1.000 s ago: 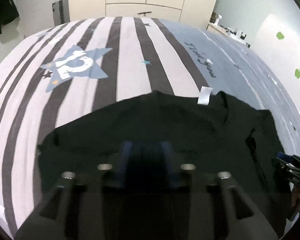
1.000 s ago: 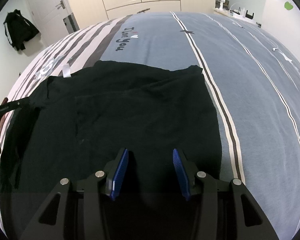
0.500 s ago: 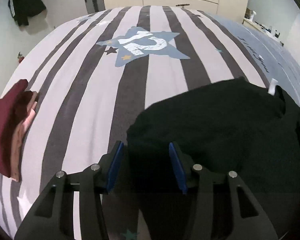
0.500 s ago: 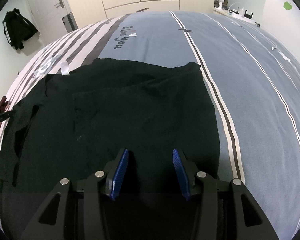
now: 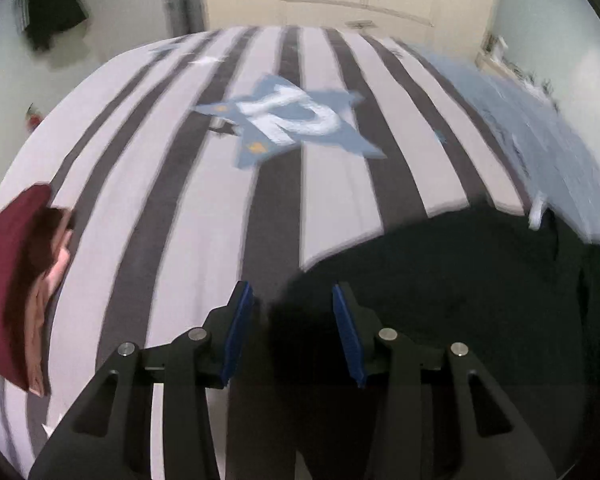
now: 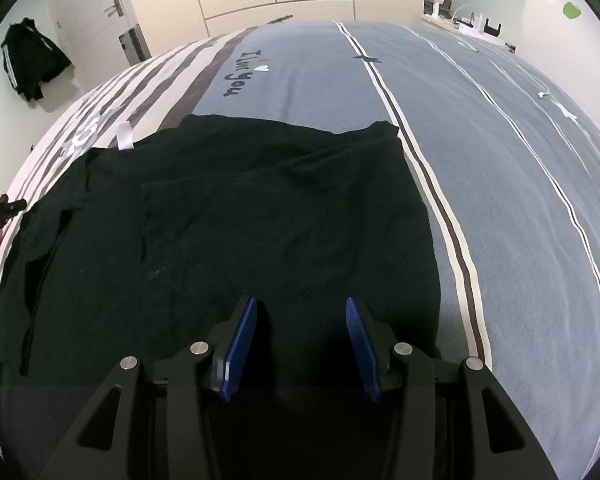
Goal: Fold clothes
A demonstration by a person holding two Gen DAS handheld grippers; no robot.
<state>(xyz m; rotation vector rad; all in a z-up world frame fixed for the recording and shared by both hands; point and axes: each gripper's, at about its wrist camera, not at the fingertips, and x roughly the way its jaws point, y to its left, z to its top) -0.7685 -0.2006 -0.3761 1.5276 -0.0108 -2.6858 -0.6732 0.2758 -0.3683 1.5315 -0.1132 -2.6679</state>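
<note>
A: The left wrist view is smeared; the star print [image 5: 296, 120] on the bed [image 5: 180, 184] has soft edges.
B: And the maroon pile [image 5: 12, 280] is cut by the left edge.
A: The black shirt [image 6: 228, 216] runs under the right tongs [image 6: 300, 344], its near hem hidden.

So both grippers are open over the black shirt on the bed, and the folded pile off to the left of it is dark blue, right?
Not quite. The left gripper and right gripper are open over the black shirt on the bed, but the folded pile is maroon with some pink beneath, not dark blue. The left wrist view shows it.
</note>
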